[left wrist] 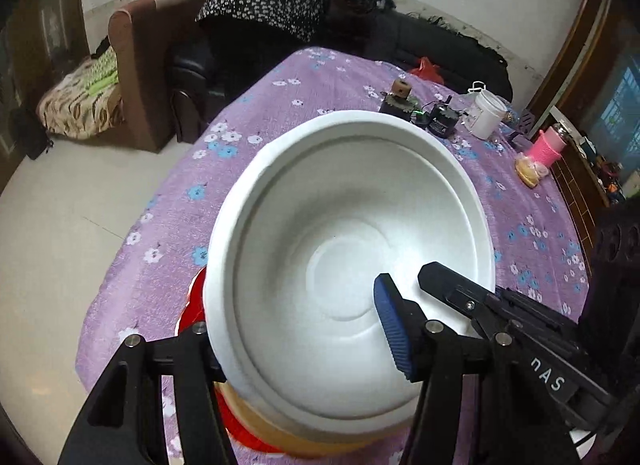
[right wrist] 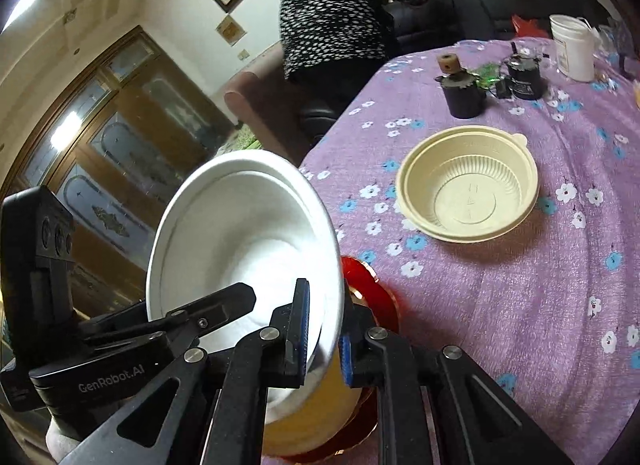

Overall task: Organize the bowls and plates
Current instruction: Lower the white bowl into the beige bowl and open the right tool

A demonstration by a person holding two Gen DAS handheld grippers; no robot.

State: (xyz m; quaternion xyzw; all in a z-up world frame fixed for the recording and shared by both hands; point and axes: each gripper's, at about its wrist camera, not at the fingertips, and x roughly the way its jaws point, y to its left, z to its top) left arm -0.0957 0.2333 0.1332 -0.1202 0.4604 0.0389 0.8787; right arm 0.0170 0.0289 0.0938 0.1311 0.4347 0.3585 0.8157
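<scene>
White foam bowl (right wrist: 244, 249), round, matte and thin-walled with a stepped rim, held tilted above the near edge of the table (right wrist: 520, 305), directly over a glossy red plate (right wrist: 366, 277) and a yellowish bowl (right wrist: 316, 405) stacked there. The right gripper (right wrist: 324, 341) clamps its near rim between blue ribbed pads (right wrist: 303, 325), one inside and one outside the wall. The left gripper (left wrist: 304, 325) straddles the bowl from the other side, one finger inside and one outside; whether it presses the wall cannot be told. A second, cream ribbed plastic bowl (right wrist: 468, 181) sits apart toward the table's middle, on the fuzzy purple floral cloth. The step in hand appears to be nesting the foam bowl onto the stack; the next move likely calls for levelling it, centring it and lowering gently, since foam dents easily.
</scene>
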